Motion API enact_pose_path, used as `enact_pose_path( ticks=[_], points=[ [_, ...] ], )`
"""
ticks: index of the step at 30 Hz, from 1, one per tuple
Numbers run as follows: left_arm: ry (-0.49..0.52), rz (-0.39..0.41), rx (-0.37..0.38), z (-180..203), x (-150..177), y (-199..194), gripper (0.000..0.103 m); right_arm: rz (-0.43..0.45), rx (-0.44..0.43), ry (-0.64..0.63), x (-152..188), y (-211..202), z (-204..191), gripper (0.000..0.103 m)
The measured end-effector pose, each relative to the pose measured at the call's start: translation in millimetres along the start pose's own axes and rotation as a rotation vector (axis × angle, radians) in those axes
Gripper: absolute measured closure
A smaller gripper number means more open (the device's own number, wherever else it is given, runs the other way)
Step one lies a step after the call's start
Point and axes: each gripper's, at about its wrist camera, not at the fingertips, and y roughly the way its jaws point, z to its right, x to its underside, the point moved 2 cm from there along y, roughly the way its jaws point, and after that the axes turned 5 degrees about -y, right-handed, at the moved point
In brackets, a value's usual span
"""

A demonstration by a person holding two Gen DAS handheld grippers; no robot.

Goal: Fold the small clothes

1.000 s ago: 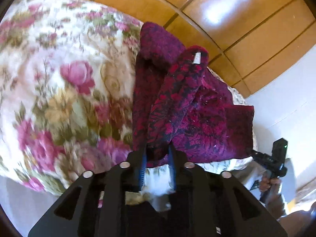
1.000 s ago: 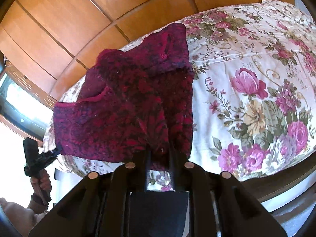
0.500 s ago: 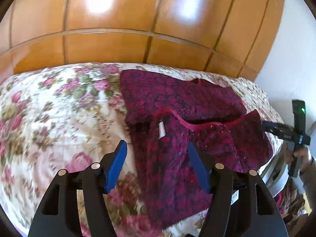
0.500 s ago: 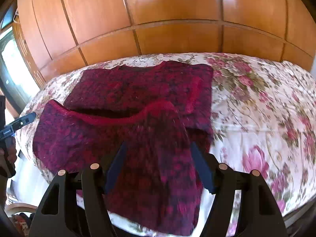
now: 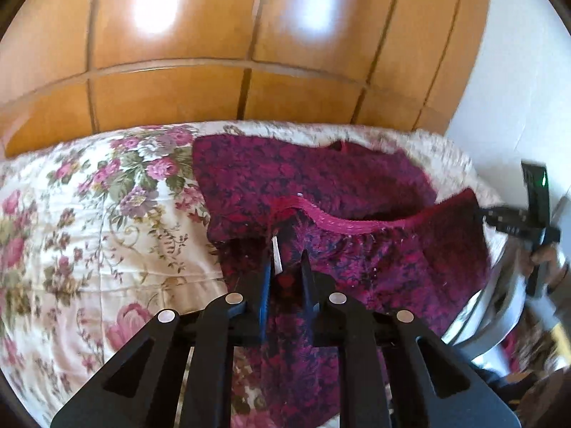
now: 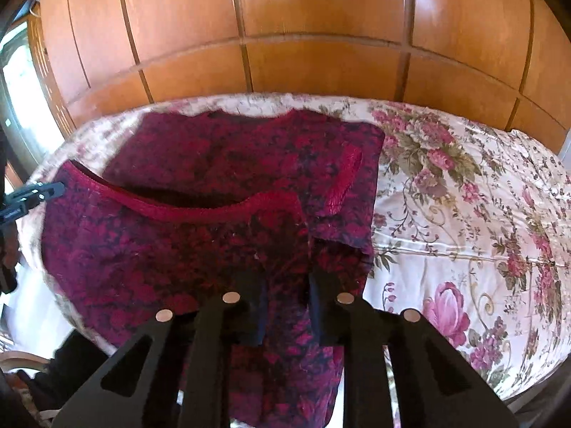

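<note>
Pinching the garment (image 5: 357,192) between narrowed jaws, each hand-held gripper (image 5: 285,271) (image 6: 285,285) holds it.

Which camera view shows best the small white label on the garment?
The left wrist view: the white label hangs just beyond the left gripper, whose jaws pinch the maroon garment. The right wrist view shows the garment, but no label.
</note>
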Motion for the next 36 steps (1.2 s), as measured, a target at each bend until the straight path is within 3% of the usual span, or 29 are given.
enact_pose_path(
  ticks=[5, 11, 18, 25, 32, 36],
  points=[
    [-0.066, 0.058, 0.061, -5.4, -6.9, -23.8, 0.089, 0.057, -0.032, 0.035, -18.7, -24.5, 6.1, 0.086],
    [-0.114, 0.112, 0.073, -15.6, -43.8, -18.1, 0.089, 0.107, -0.026, 0.062, -58.7, -10.6, 17.2, 0.086],
    [-0.152, 0.088, -0.027, -40.1, -88.9, 33.7, 0.089, 0.105, 0.001, 0.138, -105.3, 42.4, 46.1, 0.086],
    [-0.228, 0.057, -0.107, -69.0, -128.8, 95.2, 0.090, 0.072, 0.098, 0.170, -139.2, 103.4, 70.5, 0.086],
    [-0.179, 0.009, -0.230, -77.0, -155.5, 155.3, 0.091, 0.008, 0.179, 0.188, -153.1, 159.2, 92.1, 0.086],
    [-0.191, -0.081, -0.286, -90.6, -147.2, 192.2, 0.091, -0.073, 0.192, 0.197, -143.5, 194.4, 102.5, 0.085]
  ],
)
